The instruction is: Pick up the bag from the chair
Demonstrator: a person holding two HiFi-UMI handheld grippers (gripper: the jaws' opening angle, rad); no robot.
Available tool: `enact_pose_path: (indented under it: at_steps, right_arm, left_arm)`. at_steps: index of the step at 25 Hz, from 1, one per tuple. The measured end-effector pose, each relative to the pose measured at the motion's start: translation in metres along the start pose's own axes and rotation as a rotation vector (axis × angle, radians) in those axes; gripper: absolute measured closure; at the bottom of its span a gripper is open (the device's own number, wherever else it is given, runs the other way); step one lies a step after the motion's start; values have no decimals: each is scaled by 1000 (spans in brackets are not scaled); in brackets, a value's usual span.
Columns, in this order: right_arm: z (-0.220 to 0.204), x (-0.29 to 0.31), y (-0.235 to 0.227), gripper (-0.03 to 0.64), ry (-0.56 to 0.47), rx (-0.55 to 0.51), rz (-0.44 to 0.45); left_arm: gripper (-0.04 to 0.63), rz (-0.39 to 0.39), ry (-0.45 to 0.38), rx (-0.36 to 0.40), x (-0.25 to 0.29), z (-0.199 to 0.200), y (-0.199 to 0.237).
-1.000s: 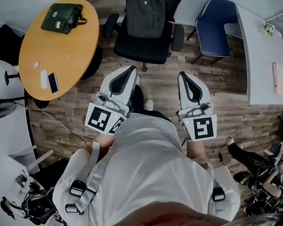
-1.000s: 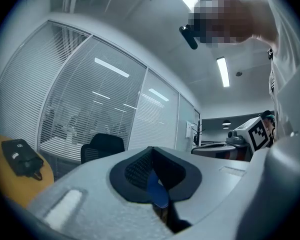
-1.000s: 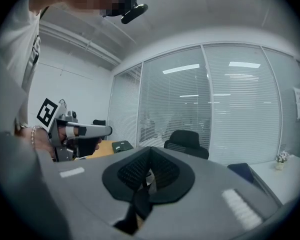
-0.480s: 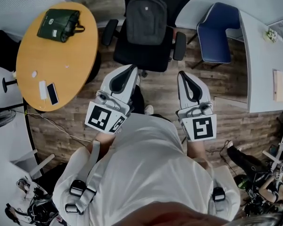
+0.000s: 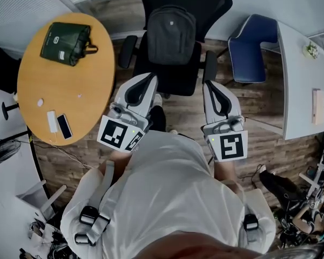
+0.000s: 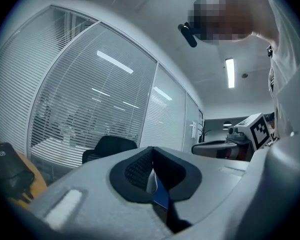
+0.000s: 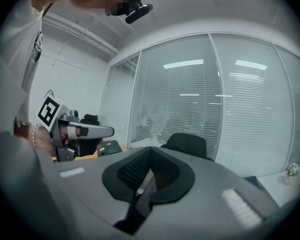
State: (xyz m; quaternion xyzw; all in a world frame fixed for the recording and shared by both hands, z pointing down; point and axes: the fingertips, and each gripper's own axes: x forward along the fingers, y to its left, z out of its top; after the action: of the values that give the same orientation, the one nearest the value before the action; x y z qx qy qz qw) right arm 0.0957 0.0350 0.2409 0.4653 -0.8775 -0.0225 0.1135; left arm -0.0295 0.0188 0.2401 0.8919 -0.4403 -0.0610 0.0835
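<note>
Round wooden table [image 5: 70, 90], left: carries a green bag [image 5: 65, 43] at the far edge. A dark phone [image 5: 64, 127] lies at the near edge, with a white slab [image 5: 52, 122] just beside it. A small white piece [image 5: 39, 102] lies apart from both.

White desk [image 5: 299, 90], right: carries a small plant [image 5: 311, 50] and a flat pale object [image 5: 317, 106], well apart.

Wood-plank floor [image 5: 270, 144]: a black chair [image 5: 178, 80] and a blue chair [image 5: 251, 50] stand on it. A thin cable [image 5: 65, 147] runs below the round table.
</note>
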Motion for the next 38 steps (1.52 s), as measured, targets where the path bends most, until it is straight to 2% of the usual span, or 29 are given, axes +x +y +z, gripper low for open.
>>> enact_pose_path:
  at_steps: [9,12,14,16,24,26,28,32,38]
  right_arm:
    - [14,98,-15,614,27,4,-19]
    - [23,125,-15,614,7,18,-26]
    - [15,135,-19,614,47,-11,-27]
    - [5,143,-23,614,96,-29,-30]
    - [8,176,-37,614,43,-29,-29]
    - [-1,180,-42,614,76,-23,-33]
    - [-13,182,-48,614,119,-14,-42]
    - [-17,197,-58,612,59,-9,-27]
    - [-49,212,-70,602,96,-8,-26]
  left_arm:
    - [592,-9,10,-2,45,7,85]
    - [592,-15,12,-2,56,9,109]
    - [592,-19,11,-1,62,10,121]
    - [592,-22,10,0,68,11,131]
    - [592,-17,33,-8,90,-1,159]
    - [592,-14,41,-13,95,-6,164]
    - [592,-13,51,-17,102,-13,169]
    - [591,-10,80,-18,116,-31,178]
    - [575,6,121,-19,132,-61,194]
